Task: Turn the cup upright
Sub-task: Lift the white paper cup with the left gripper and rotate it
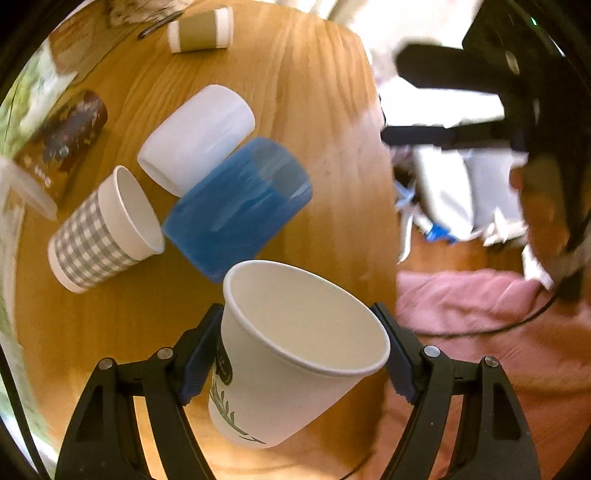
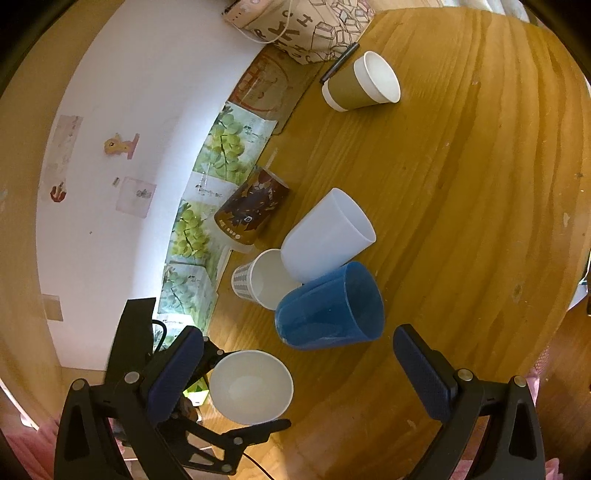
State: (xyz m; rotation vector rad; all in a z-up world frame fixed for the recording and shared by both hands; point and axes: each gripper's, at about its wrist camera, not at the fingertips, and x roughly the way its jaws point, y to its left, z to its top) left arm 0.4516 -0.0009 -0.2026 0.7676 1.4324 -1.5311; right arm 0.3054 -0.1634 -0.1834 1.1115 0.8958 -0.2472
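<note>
My left gripper (image 1: 301, 354) is shut on a white paper cup (image 1: 295, 354) with a green leaf print, held above the wooden table (image 1: 325, 110), mouth up and tilted. The same cup (image 2: 251, 386) shows in the right wrist view, gripped by the left gripper (image 2: 221, 406) at the lower left. My right gripper (image 2: 299, 373) is open and empty above the table's near edge, close to a blue plastic cup (image 2: 328, 306) lying on its side.
On their sides lie a white plastic cup (image 1: 195, 134), a grey checked paper cup (image 1: 99, 229), a brown sleeved cup (image 1: 201, 29) and a dark printed cup (image 2: 253, 210). The blue cup (image 1: 236, 206) lies just beyond the held cup. A bag (image 2: 306, 26) sits at the back. Pink cloth (image 1: 480, 321) lies on the floor.
</note>
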